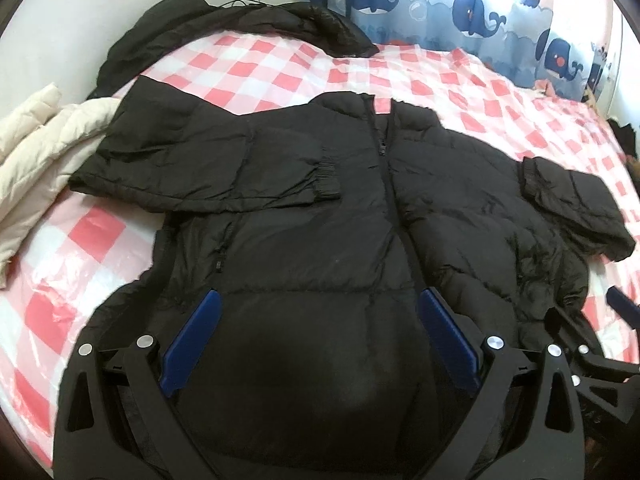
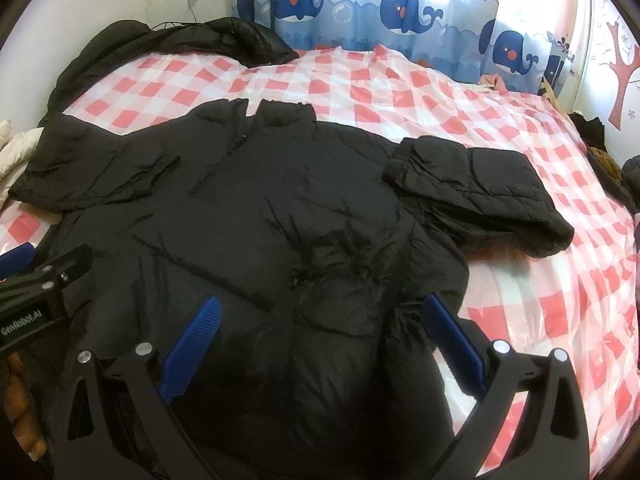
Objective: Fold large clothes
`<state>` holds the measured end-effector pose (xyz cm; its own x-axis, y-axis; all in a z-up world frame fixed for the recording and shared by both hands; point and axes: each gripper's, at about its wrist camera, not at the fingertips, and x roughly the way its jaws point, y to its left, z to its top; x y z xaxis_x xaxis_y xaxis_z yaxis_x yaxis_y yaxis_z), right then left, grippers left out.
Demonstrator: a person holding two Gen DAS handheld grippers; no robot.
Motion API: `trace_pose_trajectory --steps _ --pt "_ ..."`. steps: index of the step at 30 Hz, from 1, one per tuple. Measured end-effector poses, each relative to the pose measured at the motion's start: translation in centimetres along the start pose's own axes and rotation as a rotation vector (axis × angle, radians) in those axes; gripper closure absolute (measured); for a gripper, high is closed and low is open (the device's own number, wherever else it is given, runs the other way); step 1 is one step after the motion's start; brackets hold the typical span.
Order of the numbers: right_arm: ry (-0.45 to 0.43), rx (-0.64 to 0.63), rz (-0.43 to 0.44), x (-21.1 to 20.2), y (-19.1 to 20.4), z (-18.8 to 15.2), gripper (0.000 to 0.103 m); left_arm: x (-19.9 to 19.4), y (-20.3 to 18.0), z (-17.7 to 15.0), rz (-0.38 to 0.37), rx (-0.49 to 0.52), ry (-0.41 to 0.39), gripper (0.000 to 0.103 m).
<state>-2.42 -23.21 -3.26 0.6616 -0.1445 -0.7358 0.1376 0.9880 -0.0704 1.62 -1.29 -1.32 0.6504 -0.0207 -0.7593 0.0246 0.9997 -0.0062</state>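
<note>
A black puffer jacket (image 1: 320, 216) lies front up on the red-and-white checked bed (image 1: 240, 64), zipped, collar at the far side. Both sleeves (image 1: 208, 160) are folded in across the chest; the right sleeve (image 2: 476, 184) lies partly over the bed. It also shows in the right wrist view (image 2: 256, 220). My left gripper (image 1: 320, 300) is open, hovering over the jacket's lower left hem. My right gripper (image 2: 320, 308) is open over the lower right hem, its right finger past the jacket's edge. Neither holds anything.
A cream puffer coat (image 1: 48, 140) lies at the bed's left edge. Another black coat (image 1: 240, 28) is bunched at the far left corner by the wall. A whale-print curtain (image 2: 400, 8) hangs behind the bed. Dark clothes (image 2: 608, 160) sit at the far right.
</note>
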Motion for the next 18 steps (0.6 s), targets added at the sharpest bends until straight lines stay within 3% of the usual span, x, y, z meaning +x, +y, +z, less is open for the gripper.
trace_pose_trajectory --steps 9,18 --pt "0.005 -0.01 0.002 -0.4 -0.4 -0.4 0.006 0.1 -0.1 -0.1 -0.067 -0.047 0.029 0.008" --pt "-0.013 -0.009 0.034 -1.1 0.4 -0.2 0.006 0.1 -0.3 -0.1 -0.022 -0.024 0.032 0.008"
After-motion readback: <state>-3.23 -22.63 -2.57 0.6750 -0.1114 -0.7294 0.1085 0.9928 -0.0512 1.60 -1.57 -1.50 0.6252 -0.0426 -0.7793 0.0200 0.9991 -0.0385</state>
